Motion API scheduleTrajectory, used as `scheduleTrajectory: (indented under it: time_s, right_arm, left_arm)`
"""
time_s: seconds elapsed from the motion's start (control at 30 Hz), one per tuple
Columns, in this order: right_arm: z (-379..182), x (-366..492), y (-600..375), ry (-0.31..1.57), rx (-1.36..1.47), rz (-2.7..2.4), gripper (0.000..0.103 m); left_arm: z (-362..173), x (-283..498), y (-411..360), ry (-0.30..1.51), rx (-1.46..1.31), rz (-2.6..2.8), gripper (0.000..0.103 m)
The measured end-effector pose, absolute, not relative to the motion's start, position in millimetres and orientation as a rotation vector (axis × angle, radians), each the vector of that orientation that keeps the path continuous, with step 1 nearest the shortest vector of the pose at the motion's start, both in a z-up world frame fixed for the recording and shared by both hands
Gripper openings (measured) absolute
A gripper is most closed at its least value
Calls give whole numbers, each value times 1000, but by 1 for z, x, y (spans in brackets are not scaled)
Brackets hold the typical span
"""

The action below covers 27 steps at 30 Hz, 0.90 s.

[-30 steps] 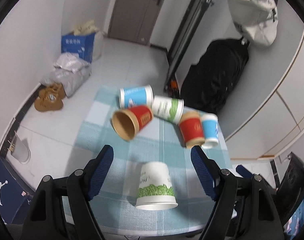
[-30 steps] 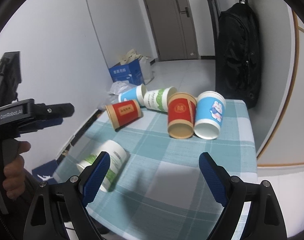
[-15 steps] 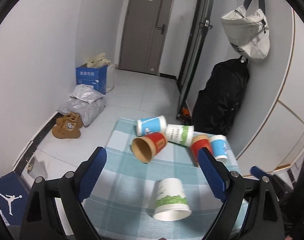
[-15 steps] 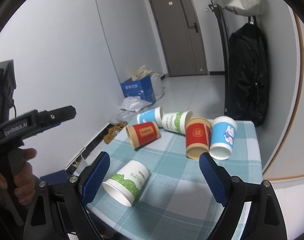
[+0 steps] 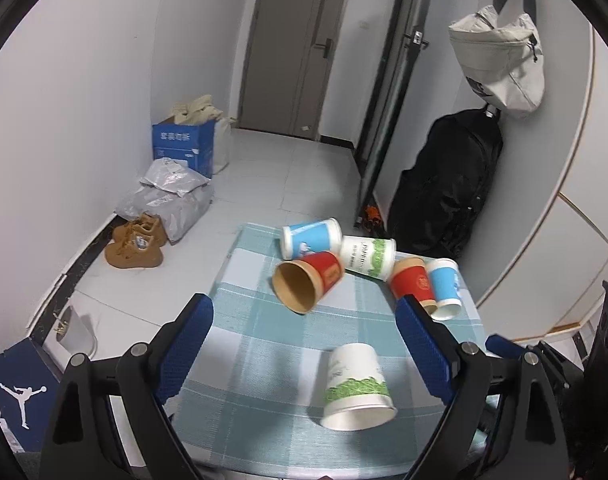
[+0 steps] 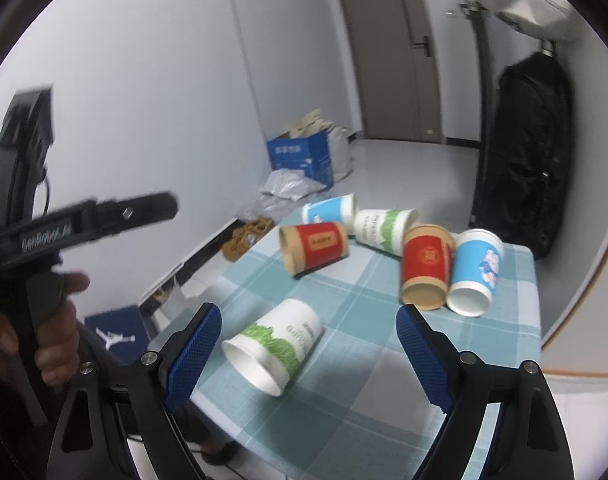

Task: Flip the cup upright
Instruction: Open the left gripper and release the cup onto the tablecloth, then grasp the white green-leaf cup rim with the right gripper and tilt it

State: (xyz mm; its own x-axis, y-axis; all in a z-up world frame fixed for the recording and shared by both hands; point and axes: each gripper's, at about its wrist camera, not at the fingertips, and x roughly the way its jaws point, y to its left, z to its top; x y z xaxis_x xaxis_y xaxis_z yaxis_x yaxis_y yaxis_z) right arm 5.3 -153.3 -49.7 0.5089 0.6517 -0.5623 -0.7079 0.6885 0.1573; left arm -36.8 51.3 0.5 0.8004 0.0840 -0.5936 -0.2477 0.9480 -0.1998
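Note:
Several paper cups lie on their sides on a small table with a blue-checked cloth point(image 5: 263, 344). Nearest is a white cup with green leaf print point(image 5: 356, 388), also in the right wrist view point(image 6: 275, 344). Behind it lie a red cup with brown rim point(image 5: 308, 280), a blue cup point(image 5: 312, 238), a white-green cup point(image 5: 368, 256), a second red cup point(image 5: 412, 284) and a second blue cup point(image 5: 444, 286). My left gripper point(image 5: 304, 344) is open and empty above the table's near part. My right gripper point(image 6: 308, 348) is open and empty, with the near white cup between its fingers in view.
The table stands in a narrow hallway. On the floor to the left are brown shoes point(image 5: 135, 244), a grey bag point(image 5: 167, 196) and a blue box point(image 5: 183, 144). A black backpack point(image 5: 448, 184) leans on the right wall. The left gripper's handle shows in the right wrist view point(image 6: 83, 224).
Both grippers have pulled back and up from the table over the second, so the cups look smaller and farther. The cups have not moved.

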Motion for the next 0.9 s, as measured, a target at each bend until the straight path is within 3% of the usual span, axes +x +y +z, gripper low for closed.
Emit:
scheduleTrajectory:
  time_s: [0.2,0.4,0.63,0.9]
  right_arm:
    - [-67,-13,-121,634,-288,855,77]
    - [-87,-31,-92,600,-469,878,72]
    - [-106,-45,-70,512,-665,837,44]
    - [-122,-44,-55,443,-793,758,35]
  left_arm:
    - [-6,-36,68,654,-346,200,90]
    - [-6,-37,83,656,-382,224,90]
    - [-13,-32,96,699,-418,250,90]
    - [-19,-30,109,721,-466,263,90]
